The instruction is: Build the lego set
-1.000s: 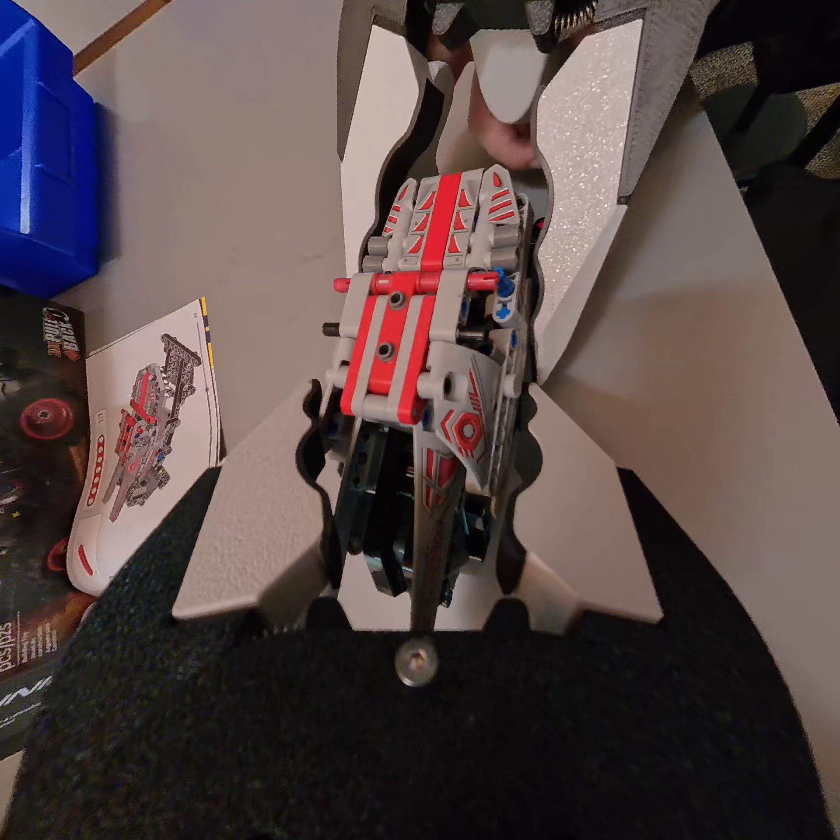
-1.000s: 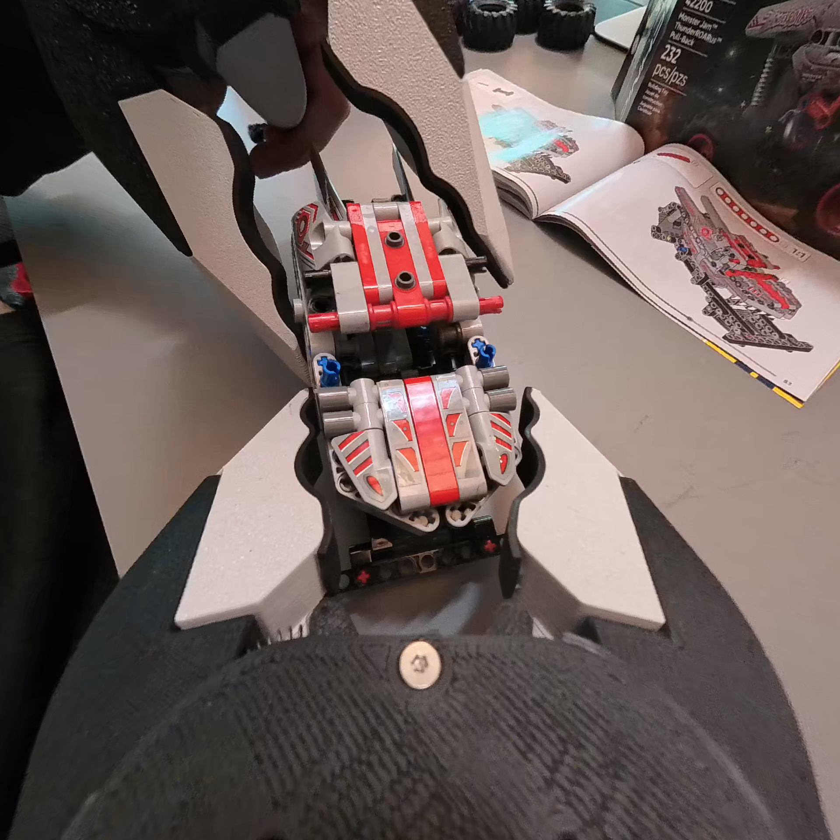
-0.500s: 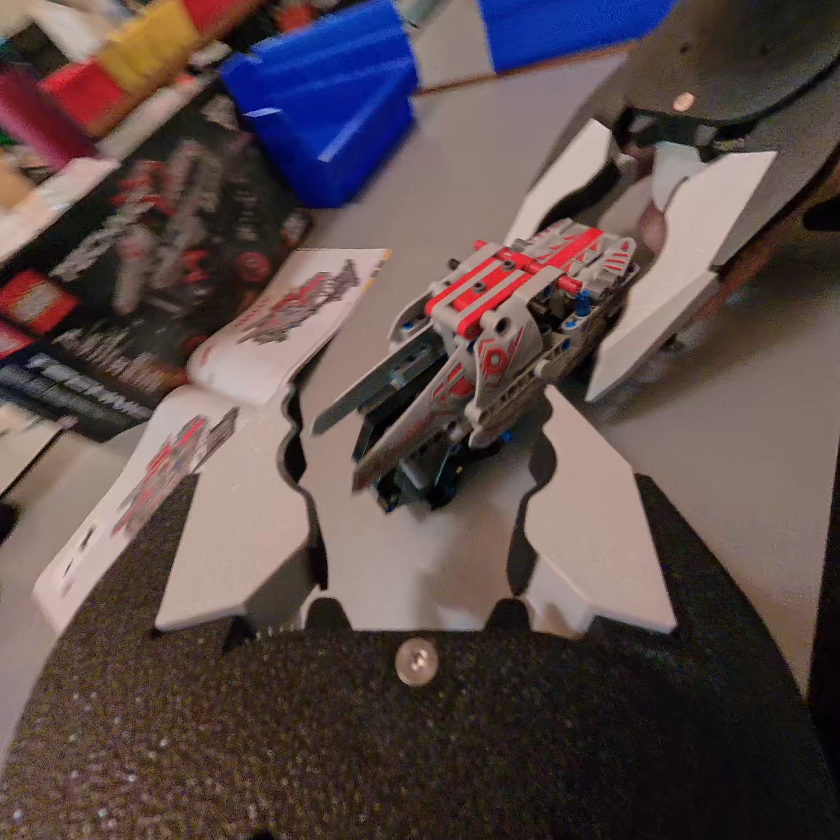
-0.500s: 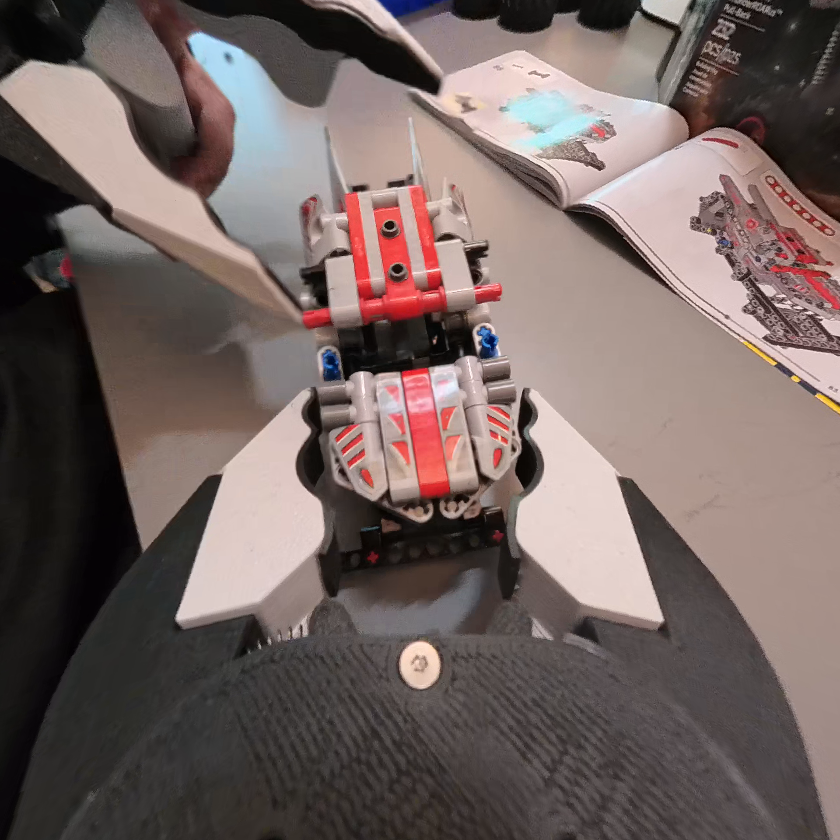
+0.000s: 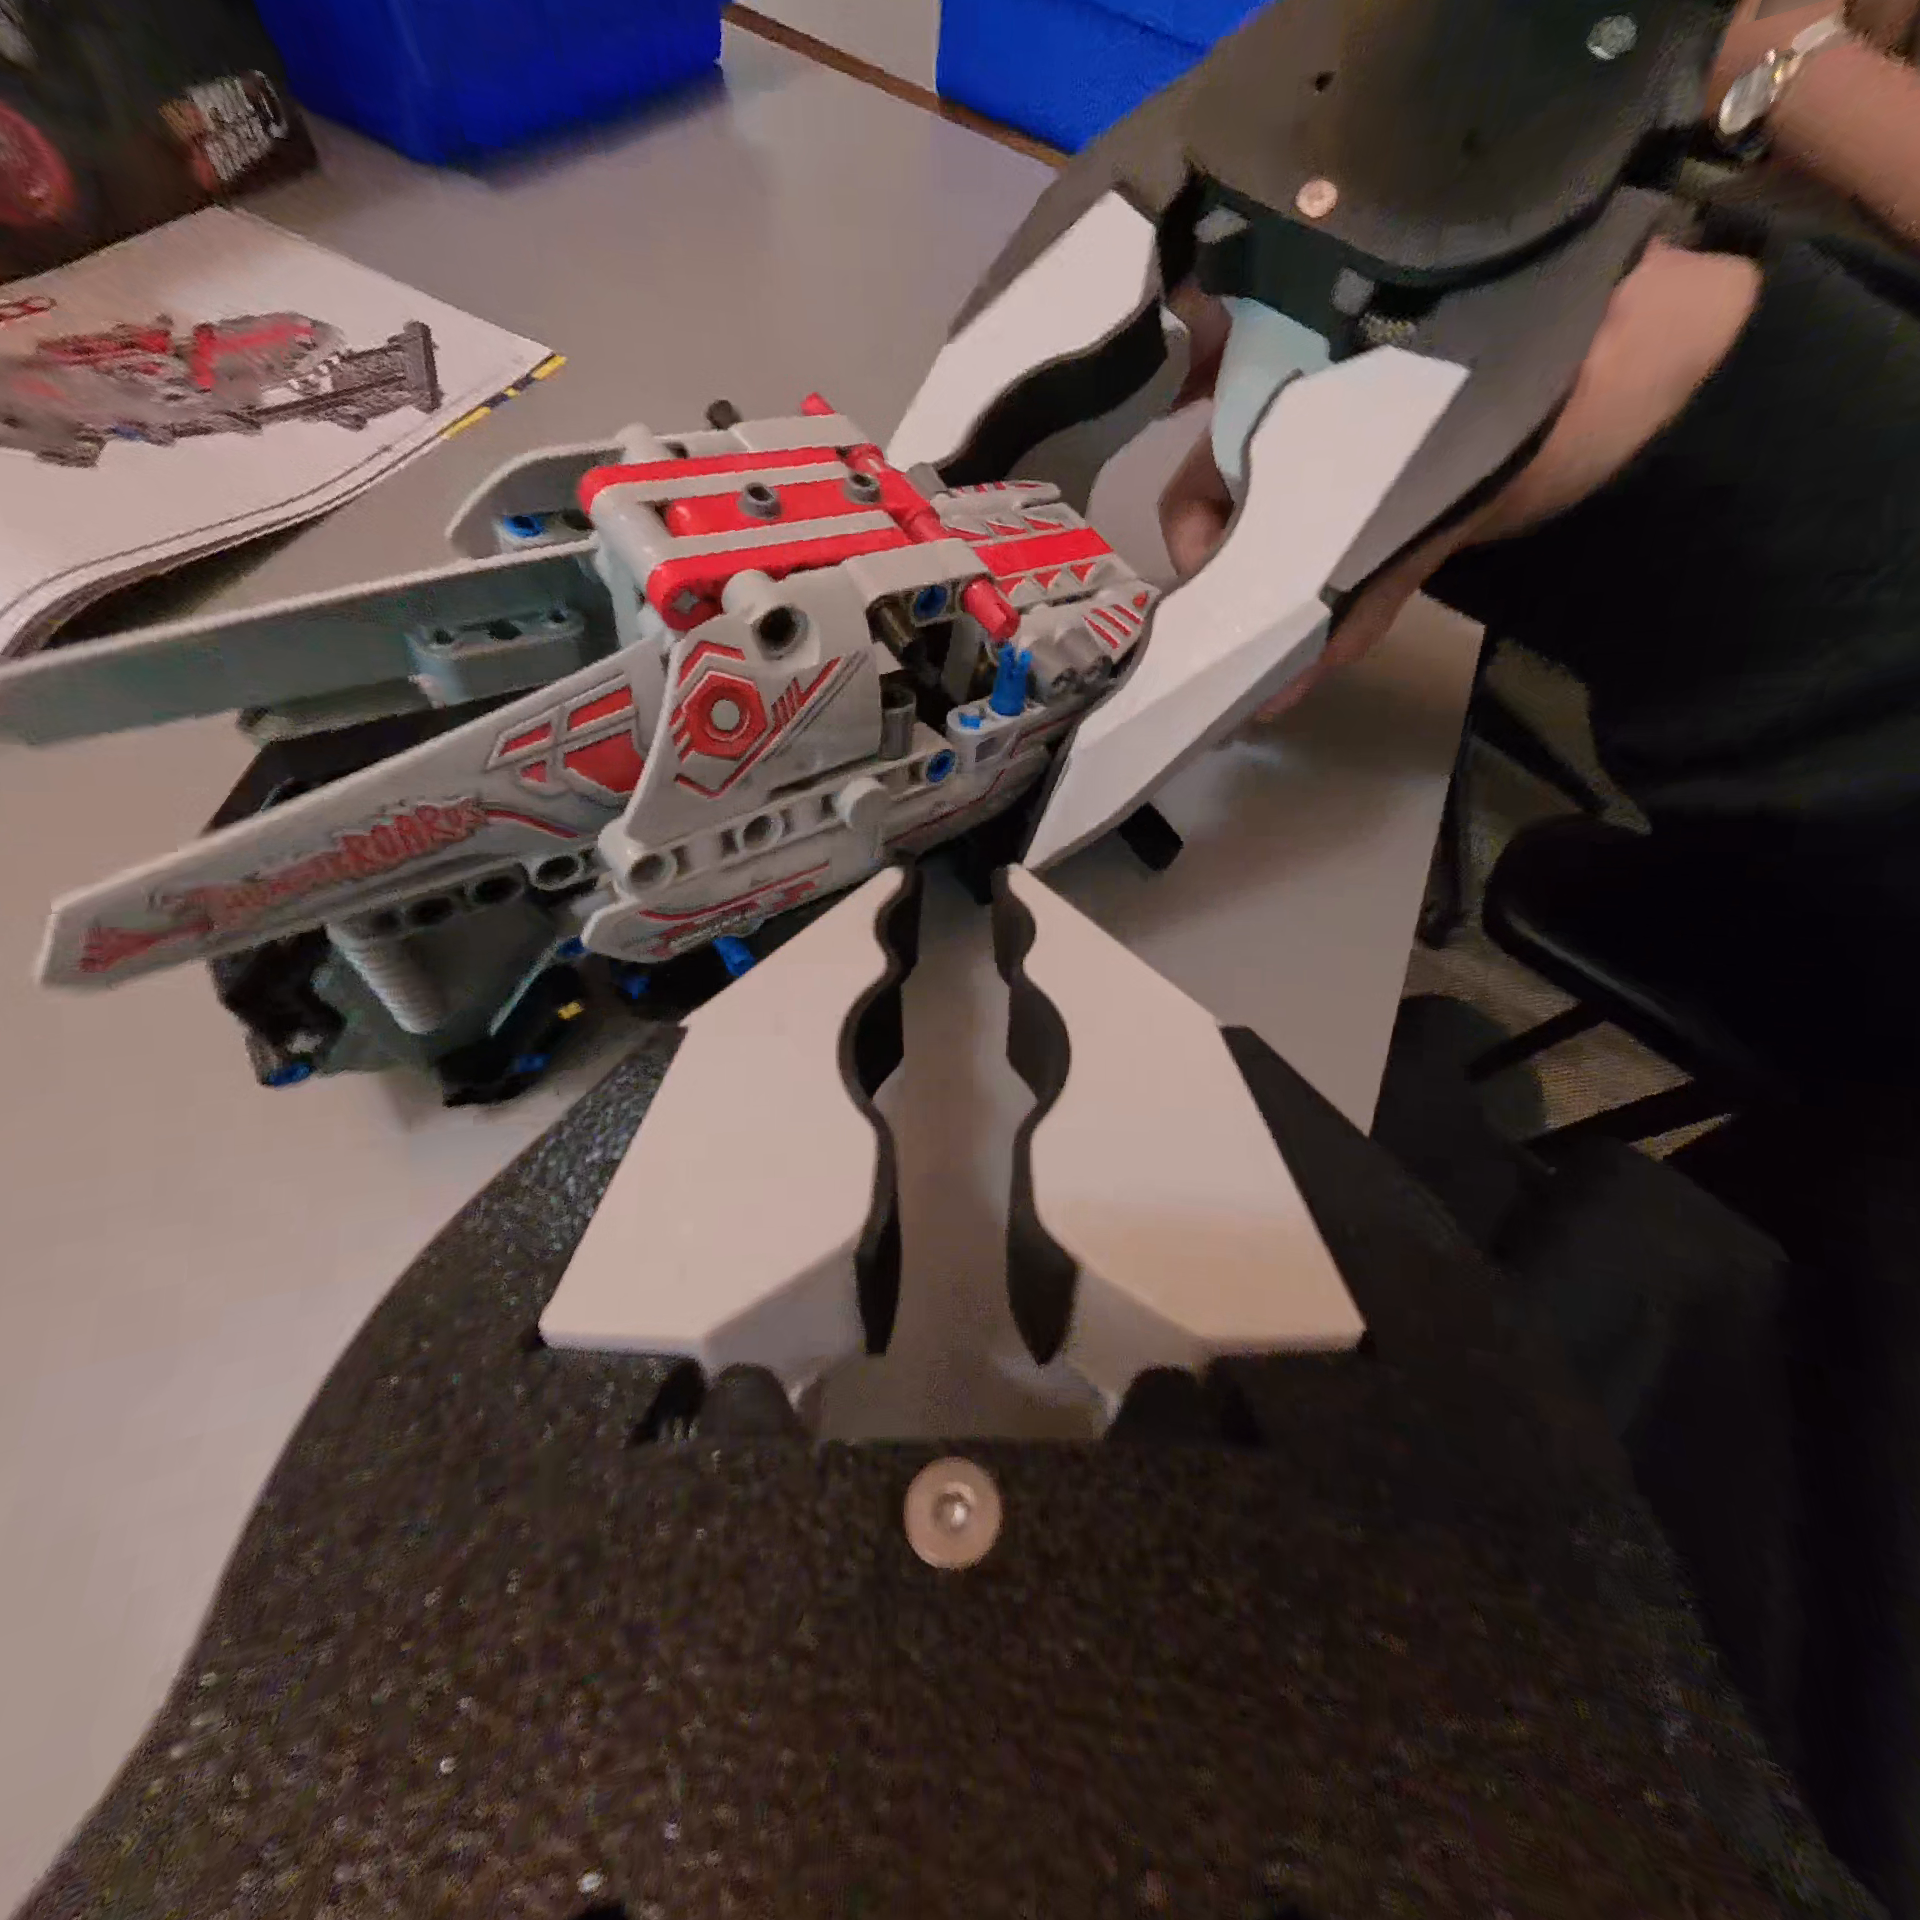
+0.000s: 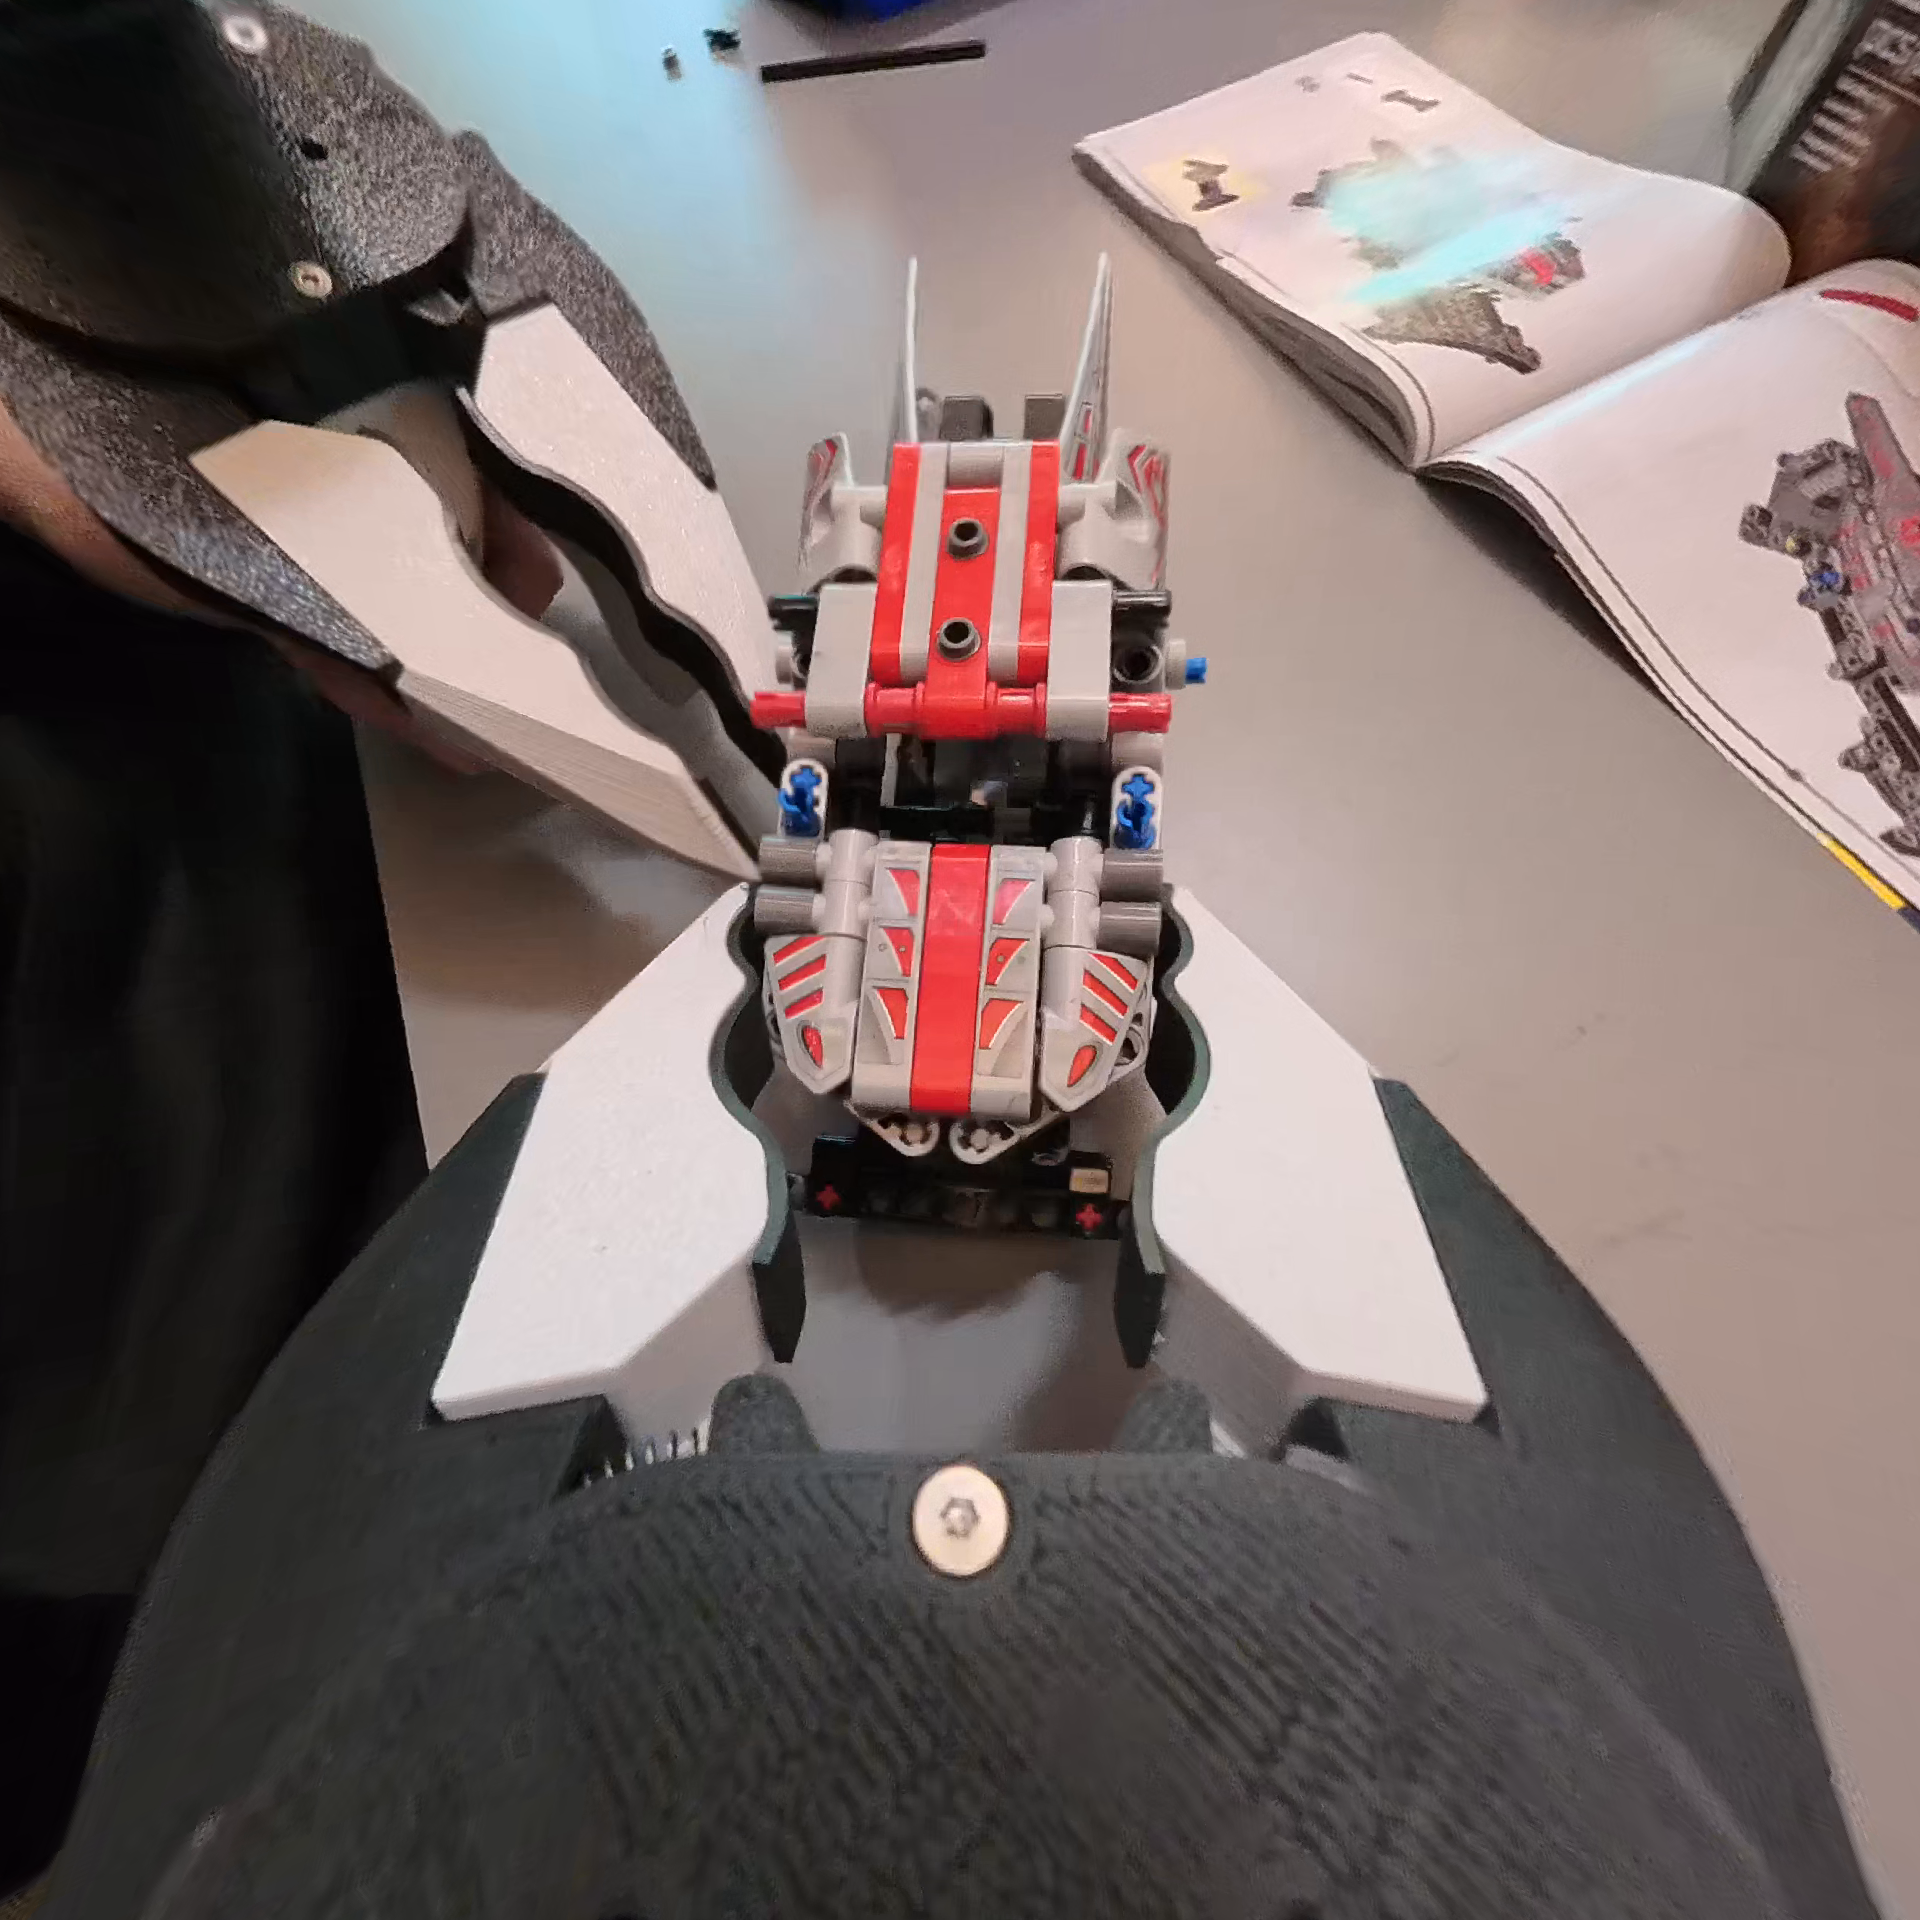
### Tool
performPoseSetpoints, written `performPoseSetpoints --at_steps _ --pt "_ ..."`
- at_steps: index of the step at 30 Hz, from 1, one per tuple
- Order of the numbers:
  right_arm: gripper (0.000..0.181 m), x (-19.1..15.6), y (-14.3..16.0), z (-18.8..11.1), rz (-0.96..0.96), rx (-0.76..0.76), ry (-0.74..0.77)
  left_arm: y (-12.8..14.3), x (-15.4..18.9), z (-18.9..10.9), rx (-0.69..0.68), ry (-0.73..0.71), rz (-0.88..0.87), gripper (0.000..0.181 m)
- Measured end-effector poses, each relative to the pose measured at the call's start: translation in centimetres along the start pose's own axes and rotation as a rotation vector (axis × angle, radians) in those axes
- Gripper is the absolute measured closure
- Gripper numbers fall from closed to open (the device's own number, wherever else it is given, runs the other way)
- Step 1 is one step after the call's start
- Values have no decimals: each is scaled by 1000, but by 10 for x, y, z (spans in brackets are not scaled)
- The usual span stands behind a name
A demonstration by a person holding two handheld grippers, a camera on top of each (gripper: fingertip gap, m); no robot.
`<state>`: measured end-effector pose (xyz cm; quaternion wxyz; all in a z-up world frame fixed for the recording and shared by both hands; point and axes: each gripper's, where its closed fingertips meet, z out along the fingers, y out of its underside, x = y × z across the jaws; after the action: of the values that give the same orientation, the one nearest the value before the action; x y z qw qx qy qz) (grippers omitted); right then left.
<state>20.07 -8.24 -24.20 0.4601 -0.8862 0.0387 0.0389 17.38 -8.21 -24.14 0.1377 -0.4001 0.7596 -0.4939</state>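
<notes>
The grey and red lego vehicle (image 5: 727, 707) rests on the grey table, two long grey fins pointing left. My right gripper (image 6: 961, 914) is shut on its front hood section, one finger on each side; it shows in the left wrist view (image 5: 971, 655) at the upper right, a hand behind it. My left gripper (image 5: 954, 894) is shut and empty, its tips right beside the vehicle's side near the front. In the right wrist view, the left gripper (image 6: 753, 842) comes in from the left, tips by the vehicle (image 6: 961, 623).
An open instruction booklet (image 5: 208, 416) lies beyond the vehicle and shows at the right in the right wrist view (image 6: 1558, 312). The dark set box (image 6: 1849, 125) stands behind it. Blue bins (image 5: 488, 62) stand at the back. A black axle (image 6: 873, 57) lies far off. The black axle (image 6: 873, 57) is about 40 cm from both grippers' fingertips.
My left gripper let go of the vehicle's rear, swung round to its side and closed its jaws. My right gripper kept its hold on the front.
</notes>
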Motion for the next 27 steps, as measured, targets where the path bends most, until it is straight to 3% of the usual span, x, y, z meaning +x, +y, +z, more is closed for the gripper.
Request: performPoseSetpoints --at_steps 11,15,22,27 --pt "110 22 -16 0 509 141 -51 -16 -44 -2 96 -67 -204 160" --pt "109 31 -17 -3 597 175 -82 -22 -49 -6 175 2 -388 149" --pt "112 52 -19 -9 771 320 -135 -22 -38 -7 227 273 -767 135" --pt "112 58 -19 -9 864 372 -167 -30 -39 3 191 309 -807 123"
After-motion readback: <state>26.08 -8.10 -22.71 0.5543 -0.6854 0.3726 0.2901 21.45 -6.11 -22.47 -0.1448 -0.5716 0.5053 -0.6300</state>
